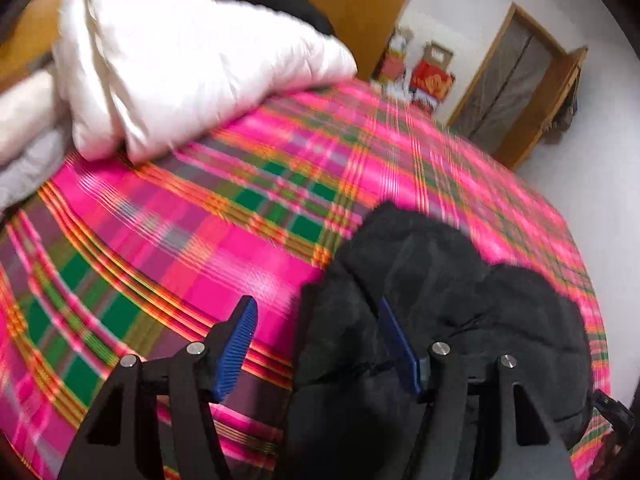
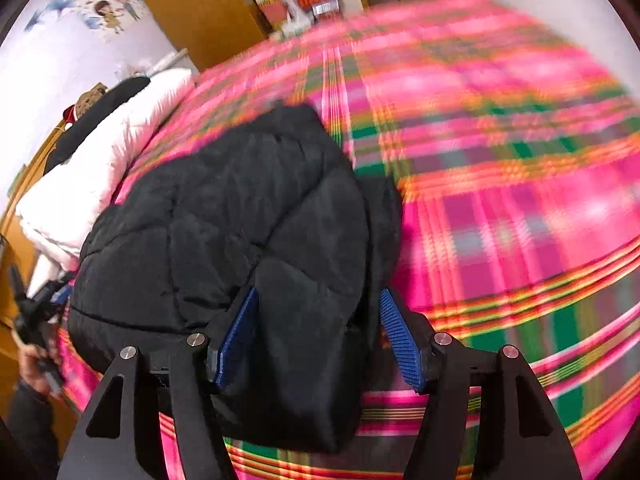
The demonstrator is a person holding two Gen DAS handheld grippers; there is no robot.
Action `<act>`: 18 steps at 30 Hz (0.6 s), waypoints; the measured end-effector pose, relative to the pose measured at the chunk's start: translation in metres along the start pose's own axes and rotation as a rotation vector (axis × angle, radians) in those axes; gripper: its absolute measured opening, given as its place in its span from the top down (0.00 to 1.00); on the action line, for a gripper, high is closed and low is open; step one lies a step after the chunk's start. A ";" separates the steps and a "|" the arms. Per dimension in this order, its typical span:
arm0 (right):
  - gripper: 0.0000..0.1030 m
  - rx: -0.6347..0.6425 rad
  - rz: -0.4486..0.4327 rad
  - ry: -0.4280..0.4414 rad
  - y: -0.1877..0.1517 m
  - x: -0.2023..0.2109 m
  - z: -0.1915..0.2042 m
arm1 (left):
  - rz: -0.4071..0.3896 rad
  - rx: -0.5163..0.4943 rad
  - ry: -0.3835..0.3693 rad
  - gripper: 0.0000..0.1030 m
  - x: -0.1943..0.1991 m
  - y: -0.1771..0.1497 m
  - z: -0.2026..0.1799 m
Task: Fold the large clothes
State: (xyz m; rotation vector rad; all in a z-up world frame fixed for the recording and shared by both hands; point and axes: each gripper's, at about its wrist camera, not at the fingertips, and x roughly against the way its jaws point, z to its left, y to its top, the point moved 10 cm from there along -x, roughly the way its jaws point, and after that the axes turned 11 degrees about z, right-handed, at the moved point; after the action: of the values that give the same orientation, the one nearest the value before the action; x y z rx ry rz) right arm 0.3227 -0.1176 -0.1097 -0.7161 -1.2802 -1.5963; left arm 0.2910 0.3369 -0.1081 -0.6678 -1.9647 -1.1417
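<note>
Bed: a pink, green and orange plaid cover [image 1: 240, 208] fills the room's middle and gives a wide flat place for folding; most of it lies bare.
White pile: a puffy white quilt or coat [image 1: 168, 60] sits bunched at the far side with something dark behind it, out of the way, I'd guess so it doesn't crowd the folding spot.
Jacket: the black quilted jacket [image 2: 240, 208] lies in a thick bundle near the bed's near edge, layers doubled over one another; it looks well along, though I can't tell whether the fold is finished.
Right gripper: the right gripper [image 2: 316, 332] angles down over the jacket's near end, blue pads spread wide with a hump of black fabric between them. The left pad sits against the cloth, the right one stands clear, so nothing looks squeezed; I read it as let go so the bundle rests on its own.
Left gripper: the left gripper [image 1: 316, 340] angles down at the jacket's other side, fingers spread too. One pad hangs over bare plaid, the other lies along the jacket's edge, gripping nothing.
Hand: a hand [image 2: 36, 360] shows at the right view's low left corner, carrying that left tool.
Blur: both views smear, so finer seams are unclear.
</note>
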 end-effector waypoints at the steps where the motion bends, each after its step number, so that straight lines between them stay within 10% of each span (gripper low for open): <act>1: 0.39 0.009 -0.029 -0.007 0.001 0.010 0.003 | -0.016 0.005 -0.009 0.37 0.008 0.003 -0.001; 6: 0.39 0.085 -0.030 0.009 -0.002 0.009 0.025 | -0.029 -0.103 -0.081 0.37 0.023 -0.007 -0.037; 12: 0.39 0.085 0.105 -0.041 -0.014 -0.048 0.014 | 0.173 -0.106 -0.021 0.35 -0.052 -0.043 -0.035; 18: 0.39 0.097 0.064 -0.051 -0.016 -0.011 0.020 | 0.119 -0.154 0.032 0.37 -0.021 -0.037 -0.050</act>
State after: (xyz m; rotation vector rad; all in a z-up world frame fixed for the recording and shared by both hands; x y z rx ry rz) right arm 0.3102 -0.0949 -0.1197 -0.7345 -1.3491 -1.4623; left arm 0.2926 0.2738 -0.1272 -0.8309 -1.7978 -1.2310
